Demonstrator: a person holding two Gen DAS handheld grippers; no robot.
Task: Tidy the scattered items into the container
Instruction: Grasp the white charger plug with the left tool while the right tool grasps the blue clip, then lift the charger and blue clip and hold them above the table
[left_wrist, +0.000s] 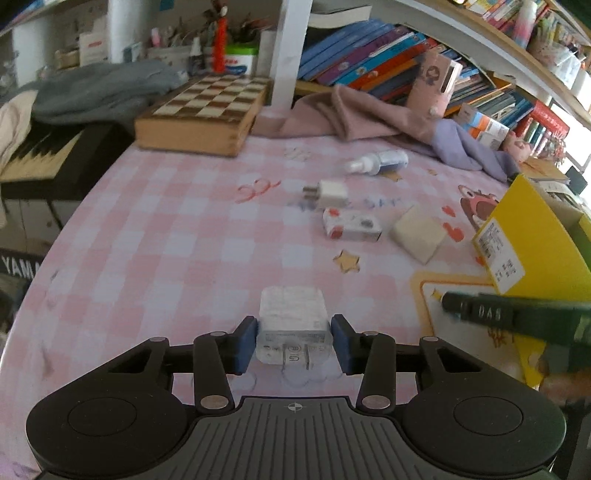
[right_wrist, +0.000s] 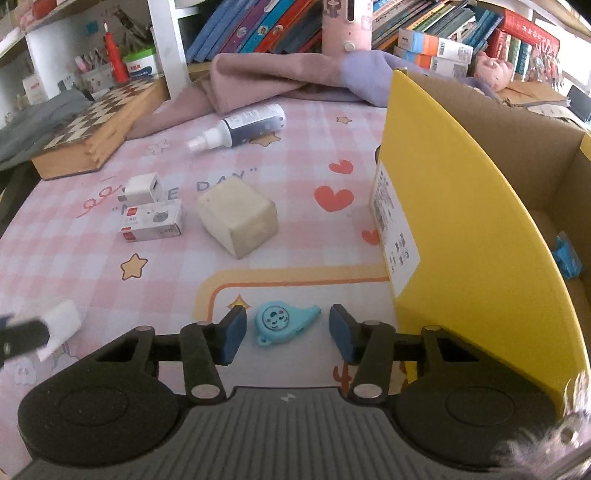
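My left gripper (left_wrist: 294, 341) is shut on a white charger plug (left_wrist: 291, 325), its blue pads pressing both sides; the plug's prongs point toward the camera. My right gripper (right_wrist: 288, 334) is open, its pads on either side of a light blue whistle-shaped toy (right_wrist: 282, 320) lying on the table, not touching it. The yellow cardboard box (right_wrist: 480, 240) stands just right of it, open at the top, with a blue item (right_wrist: 567, 258) inside. The box also shows in the left wrist view (left_wrist: 532, 236). Scattered farther off are a small white charger (right_wrist: 142, 190), a small printed carton (right_wrist: 153, 223), a cream block (right_wrist: 238, 218) and a spray bottle (right_wrist: 243, 129).
A pink checked tablecloth (left_wrist: 166, 240) covers the table. A wooden chessboard box (left_wrist: 207, 114), pink and purple cloths (right_wrist: 280, 74) and rows of books (left_wrist: 369, 59) line the back. A keyboard (left_wrist: 40, 162) sits off the table's left edge.
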